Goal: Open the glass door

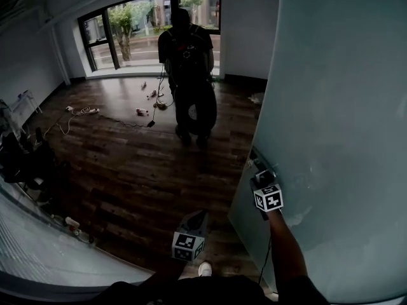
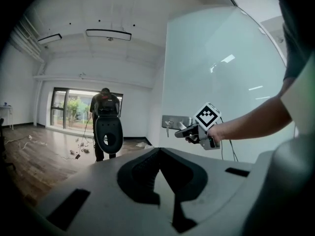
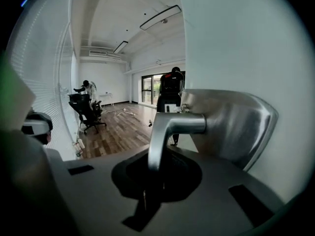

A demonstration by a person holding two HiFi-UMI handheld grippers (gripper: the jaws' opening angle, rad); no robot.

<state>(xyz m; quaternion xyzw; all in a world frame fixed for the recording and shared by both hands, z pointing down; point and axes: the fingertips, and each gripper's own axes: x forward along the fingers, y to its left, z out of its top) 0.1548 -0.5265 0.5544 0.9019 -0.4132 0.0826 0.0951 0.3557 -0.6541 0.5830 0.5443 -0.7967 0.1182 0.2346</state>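
Note:
The frosted glass door (image 1: 337,107) stands swung into the room on the right. Its metal lever handle (image 3: 172,127) juts from a steel plate (image 3: 231,127) and bends down into my right gripper (image 3: 156,168), which is shut on the lever's end. In the head view the right gripper (image 1: 257,170) sits against the door's edge at the handle. The left gripper view shows it (image 2: 181,132) from the side, by the door plate (image 2: 173,121). My left gripper (image 1: 199,216) hangs free to the left of the door, shut with nothing in it, its fingertips (image 2: 158,154) pointing into the room.
A person in black (image 1: 188,75) stands on the wood floor before the window (image 1: 140,30). Cables and small items (image 1: 82,111) lie on the floor at the left. An office chair (image 3: 86,112) stands by the blinds (image 1: 38,246).

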